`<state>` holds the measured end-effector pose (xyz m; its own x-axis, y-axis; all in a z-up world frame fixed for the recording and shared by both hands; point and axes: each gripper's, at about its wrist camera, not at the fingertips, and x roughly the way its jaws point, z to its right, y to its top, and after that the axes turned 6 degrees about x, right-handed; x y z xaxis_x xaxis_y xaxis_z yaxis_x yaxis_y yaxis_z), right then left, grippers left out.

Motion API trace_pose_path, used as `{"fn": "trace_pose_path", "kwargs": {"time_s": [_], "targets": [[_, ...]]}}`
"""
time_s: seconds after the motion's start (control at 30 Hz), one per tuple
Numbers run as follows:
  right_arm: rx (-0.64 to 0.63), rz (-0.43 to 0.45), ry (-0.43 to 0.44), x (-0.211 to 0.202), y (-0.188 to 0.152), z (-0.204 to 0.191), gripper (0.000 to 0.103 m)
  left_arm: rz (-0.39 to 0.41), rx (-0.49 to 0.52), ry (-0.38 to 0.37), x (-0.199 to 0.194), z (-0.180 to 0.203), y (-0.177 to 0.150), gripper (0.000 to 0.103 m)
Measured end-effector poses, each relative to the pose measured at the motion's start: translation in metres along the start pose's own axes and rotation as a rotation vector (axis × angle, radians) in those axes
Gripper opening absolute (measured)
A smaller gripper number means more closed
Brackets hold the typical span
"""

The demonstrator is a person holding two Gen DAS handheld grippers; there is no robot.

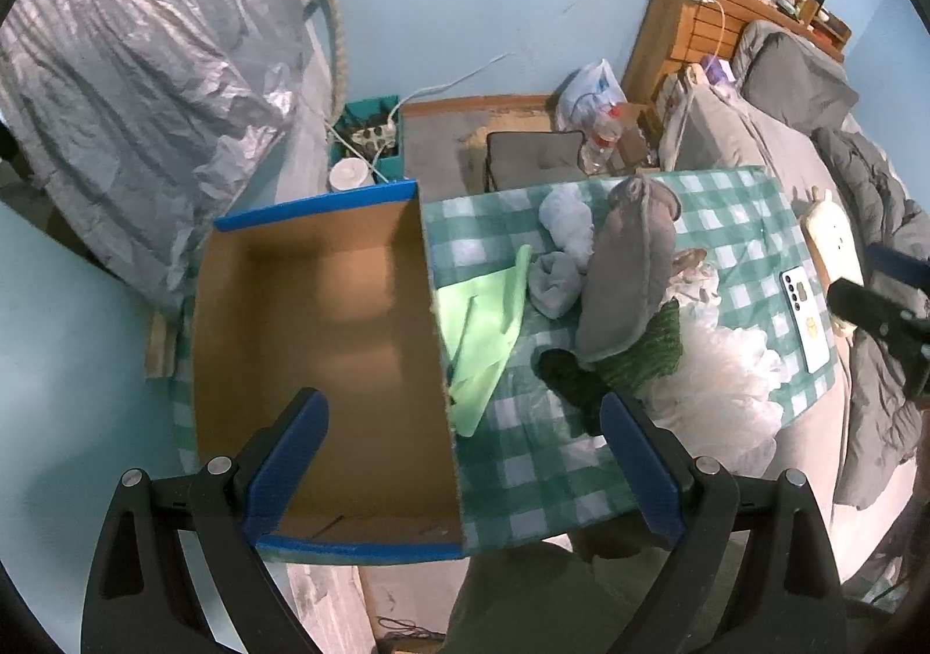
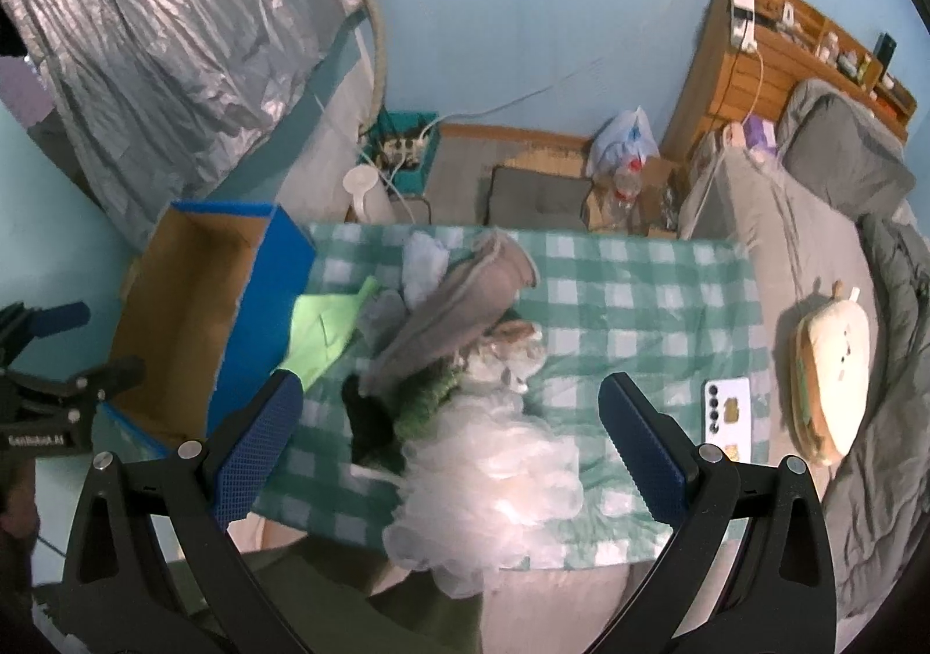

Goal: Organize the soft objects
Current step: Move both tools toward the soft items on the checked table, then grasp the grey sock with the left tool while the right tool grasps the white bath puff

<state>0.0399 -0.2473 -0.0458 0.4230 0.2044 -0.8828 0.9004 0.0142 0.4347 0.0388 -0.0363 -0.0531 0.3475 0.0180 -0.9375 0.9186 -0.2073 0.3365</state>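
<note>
Holding both jaws wide open and empty, I see my left gripper (image 1: pixel 465 456) over the cardboard box (image 1: pixel 325 340). My right gripper (image 2: pixel 450 442) hangs above the white mesh pouf (image 2: pixel 494 485).

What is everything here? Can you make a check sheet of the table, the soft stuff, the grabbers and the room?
Surface: green checked cloth covers the table.
Job's things: cardboard box empty; green cloth, grey slipper, white mesh pouf and dark sock piled beside it.
Clutter: phone on the cloth.
Grippers: left gripper and right gripper open, holding nothing.
Cables: power strip with white cords on the floor.
Surroundings: bed, plush toy, silver cover.
</note>
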Motion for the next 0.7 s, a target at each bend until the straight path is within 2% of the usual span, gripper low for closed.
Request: {"fn": "trace_pose_path", "kwargs": {"time_s": [0.47,0.7], "targets": [[-0.046,-0.16,0.03,0.068,-0.04,0.016,0.101,-0.093,0.089,-0.027,0.06,0.037,0.004,0.096],[-0.068,-0.226,-0.001,0.107,-0.054,0.019,0.101,-0.131,0.104,-0.035,0.085,0.048,0.0,0.096]]}}
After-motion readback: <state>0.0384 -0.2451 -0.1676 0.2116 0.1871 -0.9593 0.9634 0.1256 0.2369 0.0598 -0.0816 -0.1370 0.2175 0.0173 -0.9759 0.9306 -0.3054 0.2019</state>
